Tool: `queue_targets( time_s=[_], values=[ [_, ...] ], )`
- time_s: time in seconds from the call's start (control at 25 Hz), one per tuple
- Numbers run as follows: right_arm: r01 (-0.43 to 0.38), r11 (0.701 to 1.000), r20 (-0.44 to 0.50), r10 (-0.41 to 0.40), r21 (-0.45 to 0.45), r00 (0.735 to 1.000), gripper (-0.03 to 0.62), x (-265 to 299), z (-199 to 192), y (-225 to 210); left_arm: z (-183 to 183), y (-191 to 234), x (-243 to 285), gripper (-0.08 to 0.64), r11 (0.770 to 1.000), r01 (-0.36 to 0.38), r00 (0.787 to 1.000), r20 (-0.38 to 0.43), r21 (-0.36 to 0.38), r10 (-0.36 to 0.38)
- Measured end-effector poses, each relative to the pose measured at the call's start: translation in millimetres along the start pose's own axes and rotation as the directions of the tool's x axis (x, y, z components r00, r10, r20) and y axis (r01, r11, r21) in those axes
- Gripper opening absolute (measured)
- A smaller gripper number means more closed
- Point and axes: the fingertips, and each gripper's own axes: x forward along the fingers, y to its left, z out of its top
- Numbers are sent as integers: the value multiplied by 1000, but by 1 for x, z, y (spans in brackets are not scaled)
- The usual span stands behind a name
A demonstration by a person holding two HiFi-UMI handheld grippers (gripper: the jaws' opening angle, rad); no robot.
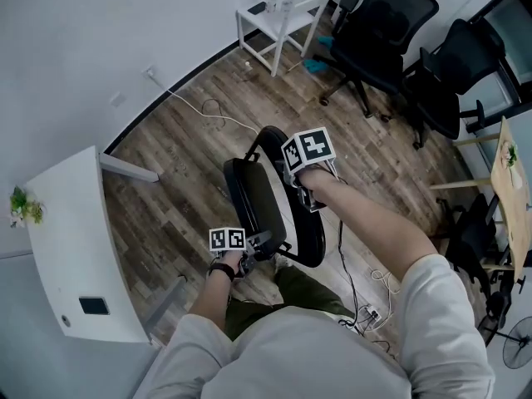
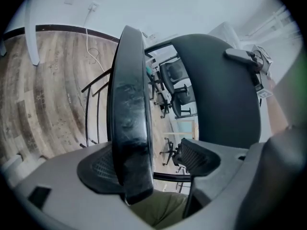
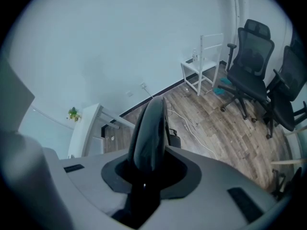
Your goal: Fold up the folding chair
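The black folding chair stands on the wood floor with its seat (image 1: 249, 199) swung up close to the backrest (image 1: 304, 231). My left gripper (image 1: 263, 241) is open around the seat's padded edge (image 2: 129, 128): the edge lies against the left pad (image 2: 96, 169), with a gap to the right pad (image 2: 199, 157). My right gripper (image 1: 309, 191) is shut on the backrest's top edge (image 3: 151, 123), pointing steeply down. In the left gripper view the backrest (image 2: 216, 90) fills the right side, with the right gripper (image 2: 254, 63) on its rim.
A white table (image 1: 75, 248) stands at the left, a white chair (image 1: 283, 15) by the far wall. Black office chairs (image 1: 391, 32) are at the upper right. Cables (image 1: 208, 110) cross the floor, and a power strip (image 1: 370, 314) lies near my legs. A wooden table (image 1: 511, 189) is at right.
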Motion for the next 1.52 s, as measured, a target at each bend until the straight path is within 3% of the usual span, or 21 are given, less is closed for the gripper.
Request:
queue_targets(
  time_s=[0.24,0.4,0.64,0.92,1.04,1.28,1.44,1.52],
  values=[
    [9,1000,2,-9,-4,1000,99,-3,2,-3,-7,-17,14,387,993,25,992,-125,118,-10],
    [14,1000,2,-14,-3,1000,101,-4,1,-2,-17,-25,23,402,966,40,973,-229,254,20],
    [22,1000,2,-22,-2,1000,105,-7,3,-3,-30,-36,36,403,877,80,918,-377,474,120],
    [28,1000,-1,-28,6,1000,109,-10,3,-5,-38,-44,50,407,766,121,862,-449,631,234],
    [32,999,-2,-32,7,999,114,-11,3,-4,-39,-50,57,407,730,147,845,-468,668,258],
    [34,999,-5,-34,10,999,117,-15,3,-9,-40,-65,72,426,701,176,833,-483,692,268],
    [40,999,-9,-40,14,999,121,-16,1,-10,-42,-71,84,436,663,179,830,-474,727,295],
    [42,999,-9,-42,15,999,120,-17,1,-13,-41,-74,88,440,669,170,836,-465,723,290]
  ],
)
